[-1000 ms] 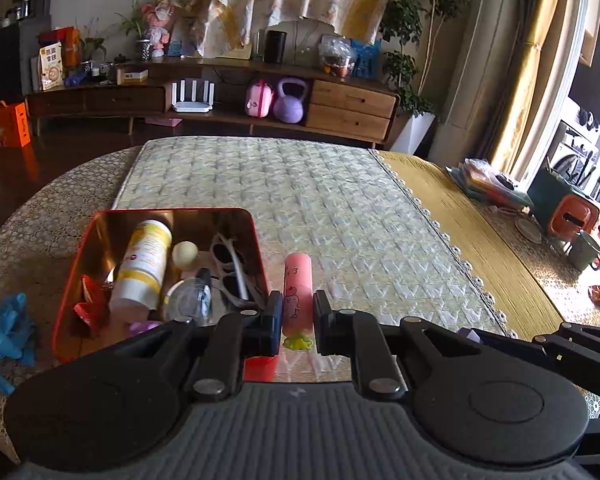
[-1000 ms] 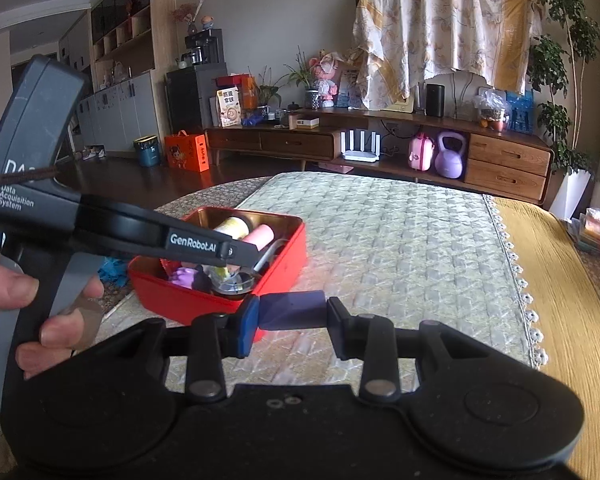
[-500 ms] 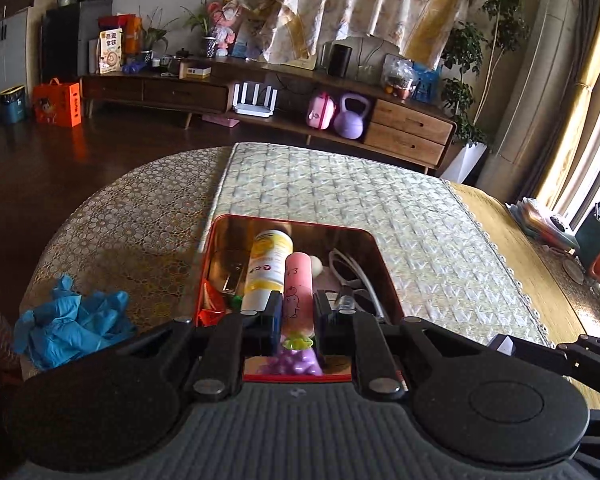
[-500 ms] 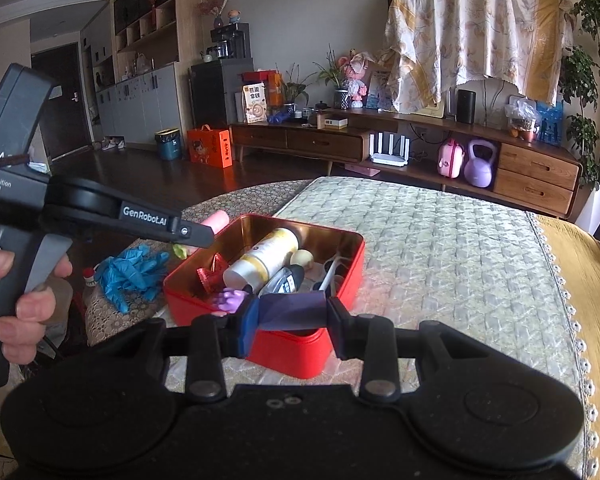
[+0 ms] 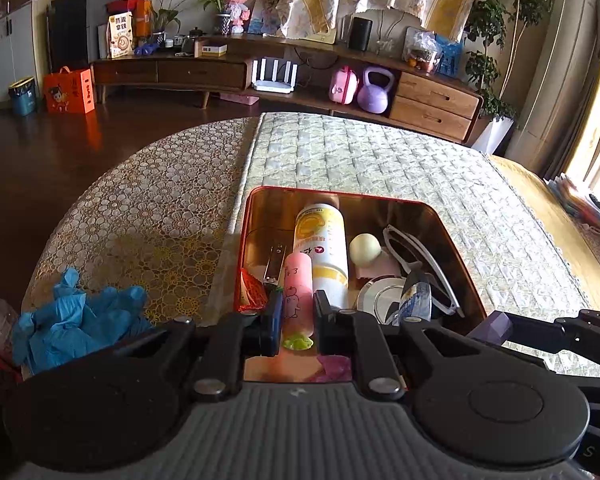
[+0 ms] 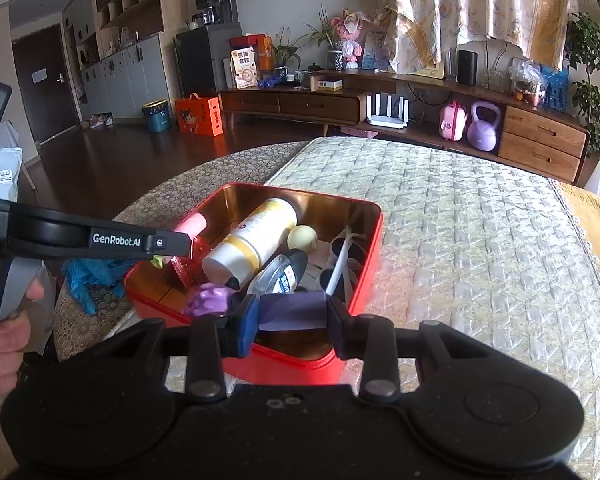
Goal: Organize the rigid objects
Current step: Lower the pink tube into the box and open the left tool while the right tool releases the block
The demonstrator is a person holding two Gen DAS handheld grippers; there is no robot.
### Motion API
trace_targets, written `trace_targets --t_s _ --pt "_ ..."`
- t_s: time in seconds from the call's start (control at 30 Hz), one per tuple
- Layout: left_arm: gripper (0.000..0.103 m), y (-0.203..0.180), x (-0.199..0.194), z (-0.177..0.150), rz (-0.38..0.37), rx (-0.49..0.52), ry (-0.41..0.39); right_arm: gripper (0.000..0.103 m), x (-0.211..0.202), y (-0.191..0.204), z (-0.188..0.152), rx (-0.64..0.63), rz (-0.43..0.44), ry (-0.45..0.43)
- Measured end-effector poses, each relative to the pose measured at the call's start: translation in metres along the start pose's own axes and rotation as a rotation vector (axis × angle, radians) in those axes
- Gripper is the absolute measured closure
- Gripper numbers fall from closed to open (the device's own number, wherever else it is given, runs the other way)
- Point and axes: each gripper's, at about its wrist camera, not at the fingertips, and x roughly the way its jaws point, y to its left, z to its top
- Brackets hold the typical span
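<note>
A red tin box [image 5: 249,216] [image 6: 366,256] sits on the quilted table. It holds a yellow-white bottle [image 5: 322,246] [image 6: 256,236], a pale ball [image 5: 365,245], white sunglasses [image 5: 416,256] and other small items. My left gripper [image 5: 296,314] is shut on a pink tube [image 5: 298,288] and holds it over the box's left part; the tube also shows in the right wrist view [image 6: 192,224]. My right gripper [image 6: 290,312] is shut on a purple block [image 6: 292,310] above the box's near rim.
Blue gloves [image 5: 76,320] lie on the lace cloth left of the box. A purple toy [image 6: 210,300] sits in the box's near corner. The quilted mat [image 6: 480,240] spreads right of the box. A sideboard with a kettlebell [image 5: 374,90] stands far behind.
My left gripper has carried the pink tube from right of the box to over its left part and lower. My right gripper with the purple block has come closer to the box.
</note>
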Motion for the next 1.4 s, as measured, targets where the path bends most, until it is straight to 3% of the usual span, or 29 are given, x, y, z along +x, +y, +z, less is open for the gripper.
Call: trace_targets --t_s 0.27,1.0,1.4 --pt "0.088 0.002 0.012 -0.008 -0.001 0.001 0.033 0.068 0.018 0.002 -0.002 0.003 0.002 0.044" --pt "0.087 -0.004 0.016 -0.017 0.003 0.018 0.082 0.062 0.005 0.004 -0.003 0.027 -0.016 0.014" --pt "0.074 -0.011 -0.011 -0.018 0.0 0.02 0.036 0.051 -0.023 0.007 -0.005 0.036 0.003 -0.034"
